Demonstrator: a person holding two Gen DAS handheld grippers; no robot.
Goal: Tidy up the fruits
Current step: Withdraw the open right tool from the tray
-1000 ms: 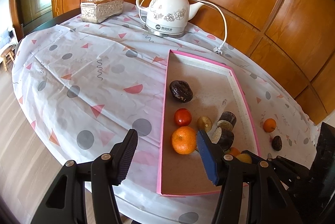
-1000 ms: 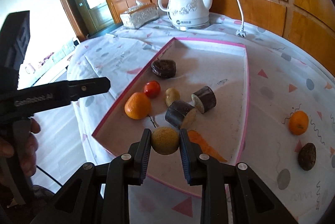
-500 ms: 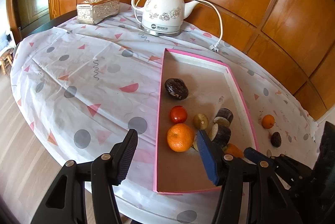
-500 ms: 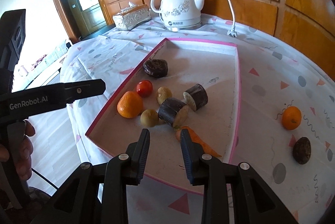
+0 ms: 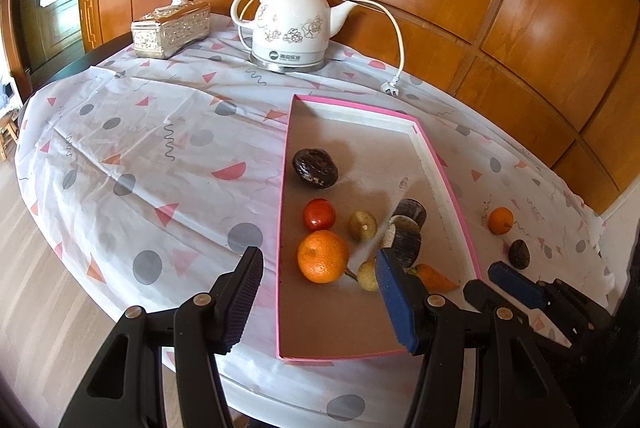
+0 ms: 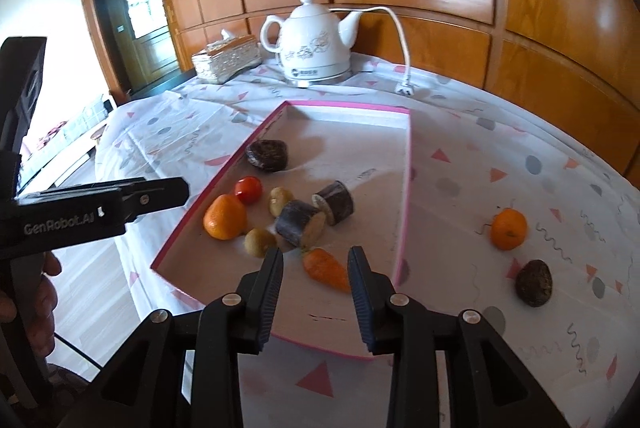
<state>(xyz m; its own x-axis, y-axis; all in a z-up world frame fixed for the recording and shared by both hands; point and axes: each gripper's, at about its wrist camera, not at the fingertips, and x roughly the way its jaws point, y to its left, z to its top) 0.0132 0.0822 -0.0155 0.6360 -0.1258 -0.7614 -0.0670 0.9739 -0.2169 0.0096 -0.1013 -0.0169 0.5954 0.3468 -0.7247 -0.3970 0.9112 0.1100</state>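
Observation:
A pink-rimmed tray (image 6: 407, 188) (image 5: 282, 188) holds a tangerine (image 6: 224, 216) (image 5: 322, 256), a red tomato (image 6: 248, 190), a dark wrinkled fruit (image 6: 267, 155), two small yellow-brown fruits (image 6: 260, 242) (image 6: 280, 200), two dark cut pieces (image 6: 300, 224) and a carrot (image 6: 326, 268). Outside the tray on the cloth lie a second tangerine (image 6: 508, 234) and a dark fruit (image 6: 534, 282). My right gripper (image 6: 315, 290) hangs above the tray's near end, its jaws opening with nothing between them. My left gripper (image 5: 318, 300) is open and empty over the tray's left rim.
A white electric kettle (image 5: 290, 28) with its cord and a silver tissue box (image 5: 171, 28) stand at the back of the round, cloth-covered table (image 5: 120, 156). Wood panelling runs behind. A hand (image 6: 36, 308) holds the left gripper's handle.
The right gripper let go of the small yellow-brown fruit, which now lies in the tray beside the tangerine. The gripper drew back and up with its jaws spreading. The left gripper stayed put.

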